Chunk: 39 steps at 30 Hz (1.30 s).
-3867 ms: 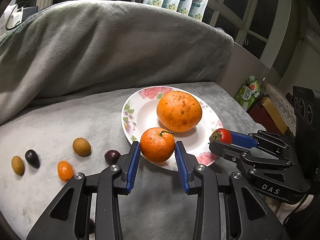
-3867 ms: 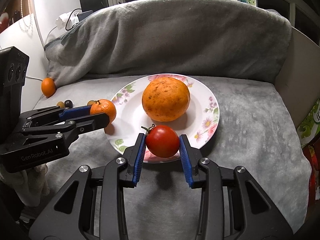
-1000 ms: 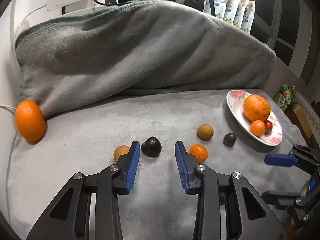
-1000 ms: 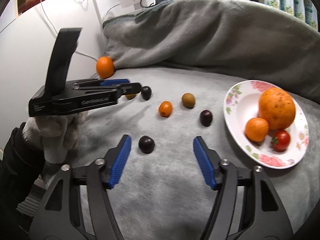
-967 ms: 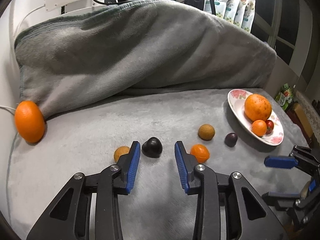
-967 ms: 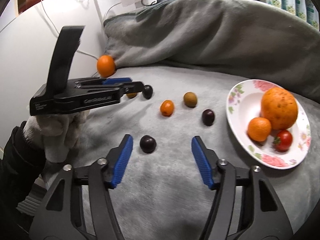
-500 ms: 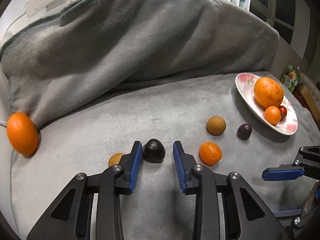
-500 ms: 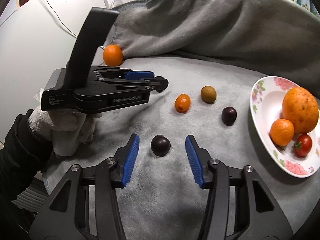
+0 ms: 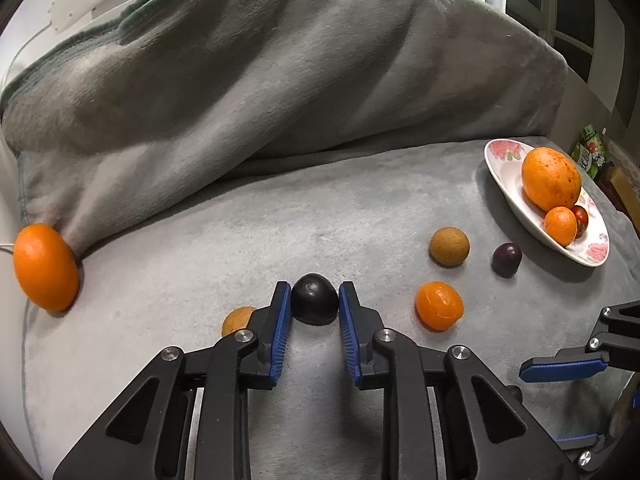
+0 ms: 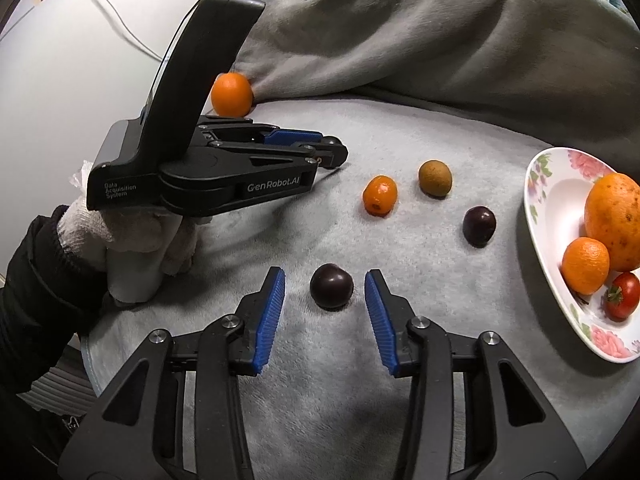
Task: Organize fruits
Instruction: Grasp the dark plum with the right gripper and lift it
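My left gripper (image 9: 314, 306) has its blue pads against both sides of a black fruit (image 9: 314, 304) lying on the grey blanket (image 9: 320, 220). My right gripper (image 10: 325, 290) is open, its pads either side of a dark plum (image 10: 331, 291) without touching it. The flowered plate (image 10: 548, 208) at the right holds a large orange (image 10: 614, 220), a small mandarin (image 10: 586, 266) and a red tomato (image 10: 622, 295). The left gripper also shows in the right wrist view (image 10: 336, 156).
Loose on the blanket are a small orange fruit (image 9: 439, 305), a brown round fruit (image 9: 449, 246), a second dark plum (image 9: 506, 259), a yellowish fruit (image 9: 237, 320) beside my left finger, and an orange (image 9: 45, 267) at the far left edge.
My left gripper has moved forward and closed onto the black fruit. My right gripper has moved in and narrowed around the dark plum.
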Tool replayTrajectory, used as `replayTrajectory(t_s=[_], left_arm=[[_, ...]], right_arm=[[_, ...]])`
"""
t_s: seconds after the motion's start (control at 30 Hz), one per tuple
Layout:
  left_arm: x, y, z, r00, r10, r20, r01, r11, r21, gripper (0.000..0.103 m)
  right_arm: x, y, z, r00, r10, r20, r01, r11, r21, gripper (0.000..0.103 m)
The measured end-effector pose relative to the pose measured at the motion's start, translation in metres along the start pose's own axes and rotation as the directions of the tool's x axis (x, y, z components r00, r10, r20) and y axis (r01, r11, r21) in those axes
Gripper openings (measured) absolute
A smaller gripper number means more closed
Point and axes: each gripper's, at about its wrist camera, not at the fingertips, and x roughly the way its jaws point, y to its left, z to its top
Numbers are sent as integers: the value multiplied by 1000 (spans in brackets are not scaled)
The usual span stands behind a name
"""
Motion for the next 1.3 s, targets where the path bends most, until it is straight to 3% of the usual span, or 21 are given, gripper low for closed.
replayTrajectory(t_s=[0.33, 0.63, 0.93, 1.3], left_arm=[[-2, 2, -4, 1000, 0, 7, 0, 1000, -7, 22], [-11, 7, -7, 1000, -20, 23, 21, 999, -28, 22], [-34, 1, -8, 997, -48, 65, 51, 998, -46, 22], [-57, -31, 3, 985, -122, 122, 127, 991, -35, 22]], right_arm=[[10, -1, -1, 1000, -17, -20, 17, 1000, 1, 25], [2, -5, -3, 1000, -18, 9, 18, 1000, 14, 24], [-33, -15, -11, 997, -37, 69, 33, 998, 55, 24], [-87, -53, -29, 982, -126, 138, 105, 984, 145, 23]])
